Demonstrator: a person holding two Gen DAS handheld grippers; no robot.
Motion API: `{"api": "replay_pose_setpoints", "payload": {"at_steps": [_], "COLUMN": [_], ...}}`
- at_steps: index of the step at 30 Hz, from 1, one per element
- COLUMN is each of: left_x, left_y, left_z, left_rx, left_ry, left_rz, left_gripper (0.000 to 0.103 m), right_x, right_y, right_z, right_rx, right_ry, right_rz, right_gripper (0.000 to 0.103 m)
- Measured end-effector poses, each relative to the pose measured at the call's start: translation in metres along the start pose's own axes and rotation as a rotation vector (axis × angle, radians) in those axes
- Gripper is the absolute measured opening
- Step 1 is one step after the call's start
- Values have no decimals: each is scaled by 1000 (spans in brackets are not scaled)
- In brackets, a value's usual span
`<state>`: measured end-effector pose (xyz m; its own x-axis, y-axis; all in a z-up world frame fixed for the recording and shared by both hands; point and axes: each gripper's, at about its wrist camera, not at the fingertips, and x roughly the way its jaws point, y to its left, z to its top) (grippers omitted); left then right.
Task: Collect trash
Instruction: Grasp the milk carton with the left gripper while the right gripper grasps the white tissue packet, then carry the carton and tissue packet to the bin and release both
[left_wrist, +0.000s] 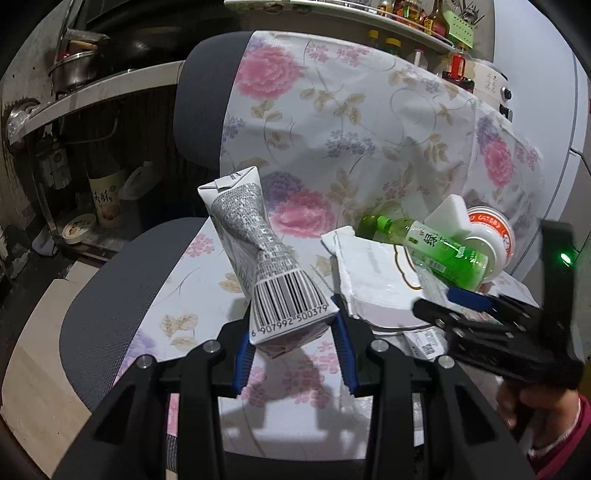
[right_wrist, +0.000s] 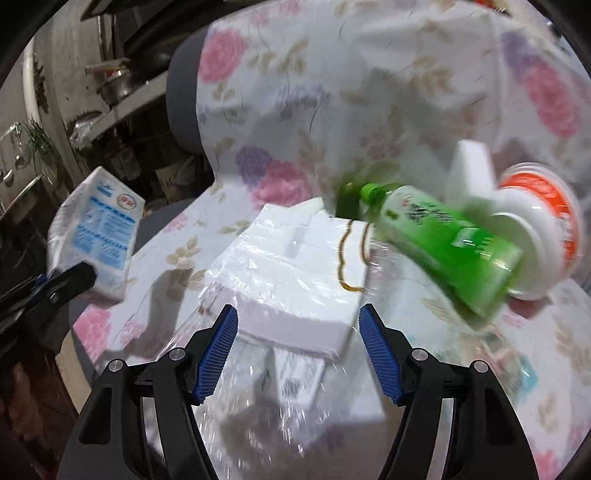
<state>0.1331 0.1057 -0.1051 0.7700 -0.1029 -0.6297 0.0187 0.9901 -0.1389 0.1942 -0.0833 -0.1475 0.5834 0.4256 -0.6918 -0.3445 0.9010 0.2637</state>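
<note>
A twisted grey-and-white drink carton (left_wrist: 266, 258) with a barcode stands up between the blue pads of my left gripper (left_wrist: 293, 343), which is shut on its lower end. The right wrist view shows the same carton (right_wrist: 99, 229) at the far left. My right gripper (right_wrist: 299, 350) hangs open over a flat white packet in clear plastic film (right_wrist: 291, 280); its pads do not press on the packet. The right gripper (left_wrist: 461, 306) also shows at the right of the left wrist view. Behind the packet lie a green bottle (right_wrist: 443, 236), a white-and-orange cup (right_wrist: 546, 229) and a white foam block (right_wrist: 472, 166).
Everything lies on a grey chair (left_wrist: 99, 295) draped with a floral cloth (left_wrist: 332, 122). A dark shelf with pots (left_wrist: 74, 74) and bottles (left_wrist: 105, 195) stands to the left. A hand in a red sleeve (left_wrist: 543, 413) holds the right gripper. Pale floor (left_wrist: 29, 369) lies below left.
</note>
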Motion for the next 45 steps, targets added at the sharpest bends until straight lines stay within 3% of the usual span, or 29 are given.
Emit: {"api": "replay_pose_setpoints", "payload": {"at_steps": [10,14,19,21,23,24,25,26,31,37,45], "left_x": [23,29,30,29,30,28,26,24,12,-12,-38], "left_y": [1,2,1,0,0,-1,-1,-1,-6,-25,-81], "left_z": [1,1,0,0,0,0,0,0,2,6,-3], "left_rx": [0,-2,-6,-6,-3,-2,-2,-1,8,45,132], "left_ry": [28,40,47,48,47,46,44,41,22,-20,-42], "left_rz": [-18,-24,-21,-17,-16,-12,-9,-7,5,-12,-153], "left_gripper": [36,36,36,36,36,36,36,36,36,36,36], "right_x": [53,60,63,62,59,58,55,51,6,-69,-159], "right_y": [-18,-19,-17,-14,-15,-16,-20,-24,-32,-33,-56], "right_z": [21,19,17,16,19,21,22,24,39,42,-2], "right_rx": [-18,-35,-74,-91,-87,-69,-44,-23,19,26,105], "right_ry": [76,105,137,137,121,115,101,84,-63,-225,-318], "right_rz": [-53,-25,-18,-15,-44,-40,-15,7,44,4,-77], "right_gripper": [70,78,79,69,31,23,9,5,1,1,1]}}
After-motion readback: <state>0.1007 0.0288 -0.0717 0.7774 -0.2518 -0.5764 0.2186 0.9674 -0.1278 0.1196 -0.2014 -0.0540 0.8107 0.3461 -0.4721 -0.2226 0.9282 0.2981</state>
